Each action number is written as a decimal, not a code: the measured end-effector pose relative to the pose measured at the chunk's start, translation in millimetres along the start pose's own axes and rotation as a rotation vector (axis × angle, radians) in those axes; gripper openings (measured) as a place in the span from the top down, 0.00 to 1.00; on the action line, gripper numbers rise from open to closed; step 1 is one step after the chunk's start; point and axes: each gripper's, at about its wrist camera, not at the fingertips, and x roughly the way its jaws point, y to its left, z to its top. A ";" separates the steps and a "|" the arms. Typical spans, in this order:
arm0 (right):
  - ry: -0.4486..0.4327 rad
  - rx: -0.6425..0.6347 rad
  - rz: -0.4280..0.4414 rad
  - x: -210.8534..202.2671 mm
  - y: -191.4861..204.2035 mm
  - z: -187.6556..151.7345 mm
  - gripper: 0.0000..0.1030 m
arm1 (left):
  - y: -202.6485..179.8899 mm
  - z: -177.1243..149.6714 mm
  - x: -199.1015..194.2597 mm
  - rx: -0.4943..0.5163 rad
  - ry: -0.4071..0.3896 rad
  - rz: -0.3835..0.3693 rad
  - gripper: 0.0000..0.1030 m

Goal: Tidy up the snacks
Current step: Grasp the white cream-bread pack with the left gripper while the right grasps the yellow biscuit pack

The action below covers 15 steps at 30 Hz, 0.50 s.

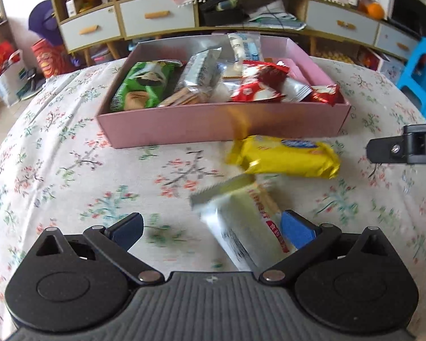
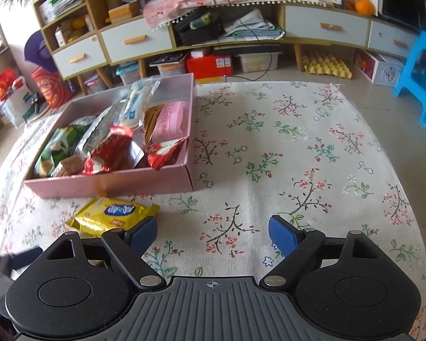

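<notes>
On the yellow snack packet (image 2: 115,213), blue label writing unreadable.

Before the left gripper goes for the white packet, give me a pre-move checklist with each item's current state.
1. White packet sits between the left gripper jaws: ok, off centre, against the right-side pad.
2. Left jaws open: ok, the left-side pad stands clear of the packet.
3. Packet steady: cannot tell, it is blurred.
4. Yellow packet clear of the grasp: ok, it lies on the tablecloth beyond the white one.
5. Pink box has room: not ok, its visible front looks crowded.
6. Right gripper out of the way: ok, open and empty over the cloth.
</notes>
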 end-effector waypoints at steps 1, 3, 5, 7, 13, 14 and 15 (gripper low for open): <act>0.000 -0.006 0.002 -0.2 0.9 -0.5 0.15 | 6.0 -2.3 -1.8 0.005 -0.001 -0.008 0.00; -0.002 -0.016 0.006 -0.5 2.4 -1.1 0.15 | 20.0 -6.8 -5.0 0.009 0.000 -0.022 0.00; -0.002 -0.031 0.009 0.0 4.4 -2.3 0.15 | 34.2 -13.8 -10.1 0.015 -0.004 -0.038 0.00; -0.001 -0.058 0.007 0.5 7.3 -4.1 0.15 | 47.9 -24.2 -18.2 0.026 -0.013 -0.050 0.00; 0.016 -0.173 0.021 7.0 21.2 -12.1 0.15 | 72.9 -43.1 -31.8 0.063 -0.044 -0.063 0.00; 0.023 -0.193 0.034 9.1 23.6 -13.7 0.15 | 75.3 -43.3 -32.4 0.065 -0.045 -0.073 0.00; 0.032 -0.210 0.044 11.2 26.0 -15.5 0.15 | 75.6 -42.3 -31.5 0.064 -0.045 -0.088 0.02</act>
